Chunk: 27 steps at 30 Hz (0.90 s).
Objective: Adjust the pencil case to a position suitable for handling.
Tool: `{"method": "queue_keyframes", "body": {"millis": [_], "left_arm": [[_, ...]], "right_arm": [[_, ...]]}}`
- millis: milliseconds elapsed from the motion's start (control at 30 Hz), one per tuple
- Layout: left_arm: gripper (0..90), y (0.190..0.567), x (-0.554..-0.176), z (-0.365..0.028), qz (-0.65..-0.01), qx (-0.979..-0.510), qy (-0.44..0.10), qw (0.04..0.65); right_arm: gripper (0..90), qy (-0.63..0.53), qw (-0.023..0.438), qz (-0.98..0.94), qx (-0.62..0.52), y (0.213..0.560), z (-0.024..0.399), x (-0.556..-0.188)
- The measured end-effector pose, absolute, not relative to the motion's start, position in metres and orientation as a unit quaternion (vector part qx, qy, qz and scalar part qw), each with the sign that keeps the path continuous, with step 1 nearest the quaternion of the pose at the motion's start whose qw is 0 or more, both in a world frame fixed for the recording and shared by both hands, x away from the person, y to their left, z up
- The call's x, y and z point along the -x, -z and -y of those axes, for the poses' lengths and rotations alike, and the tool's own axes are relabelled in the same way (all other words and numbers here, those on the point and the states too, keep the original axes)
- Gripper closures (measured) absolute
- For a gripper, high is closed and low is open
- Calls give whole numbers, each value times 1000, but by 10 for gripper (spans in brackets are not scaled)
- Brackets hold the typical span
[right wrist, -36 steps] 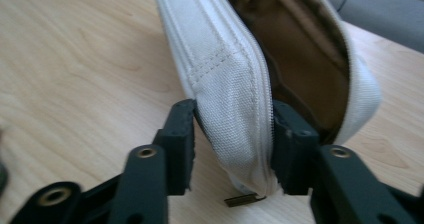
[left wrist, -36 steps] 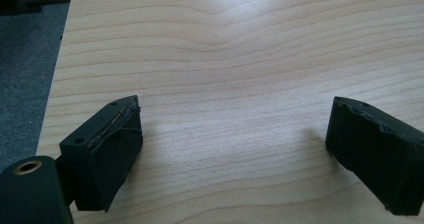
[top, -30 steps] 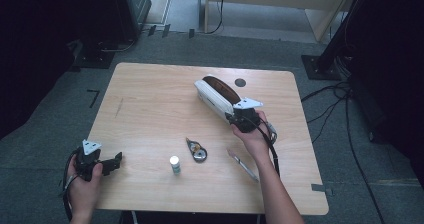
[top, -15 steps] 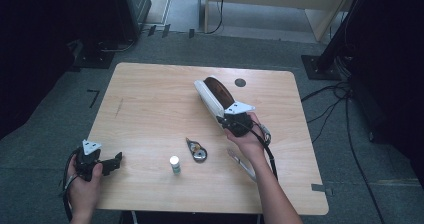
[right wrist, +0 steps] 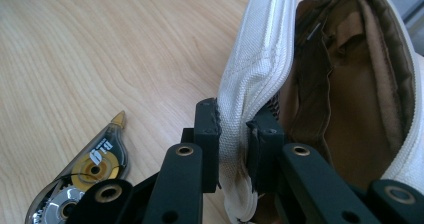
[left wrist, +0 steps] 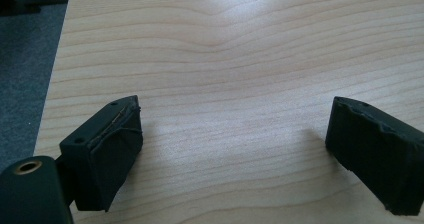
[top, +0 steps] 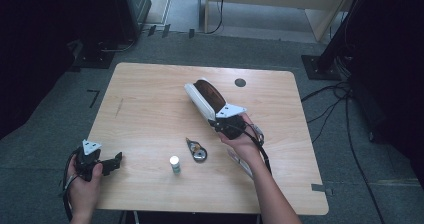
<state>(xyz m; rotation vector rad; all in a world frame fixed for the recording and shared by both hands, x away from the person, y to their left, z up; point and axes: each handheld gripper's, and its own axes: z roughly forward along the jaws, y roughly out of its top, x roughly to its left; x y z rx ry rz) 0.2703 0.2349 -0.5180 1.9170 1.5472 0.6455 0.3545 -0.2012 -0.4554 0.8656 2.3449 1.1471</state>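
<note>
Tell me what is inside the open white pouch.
Inside the white pouch a brown lining with folds or pockets shows. No item is visible among them; the bottom is hidden. The right gripper pinches one wall.

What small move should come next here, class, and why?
Probably the left gripper should reach for the correction tape. The right gripper is clamped on the white pouch's zipped edge, holding its mouth open, while the left one sits open at the table edge with nothing between its fingers.

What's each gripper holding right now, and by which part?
The right gripper pinches the white pouch by one side of its open zipper edge. The left gripper holds nothing; its jaws stand open over the table.
</note>
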Motion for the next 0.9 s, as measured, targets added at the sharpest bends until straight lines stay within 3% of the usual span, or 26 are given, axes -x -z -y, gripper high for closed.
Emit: {"method": "queue_keyframes", "body": {"millis": [267,400,500,733,800,900], "left_arm": [[84,518,-270,-235,-581,-720,-242,293],[83,518,-270,-235,-581,-719,-242,293],[83,518,-270,-235,-581,-720,-242,293],[84,518,-270,-235,-581,-719,-242,293],[83,518,-270,-235,-581,-720,-242,293],[84,518,-270,-235,-581,-719,-242,293]], "right_arm": [[772,-421,179,-841,-290,454,200,-352],[618,-429,167,-832,-311,451,208,-352],[564,-454,158,-815,-323,441,217,-349],[529,-463,199,-782,-368,421,239,-340],[503,-446,229,-767,-400,423,243,-343],[474,-423,228,-762,-434,435,244,-349]]}}
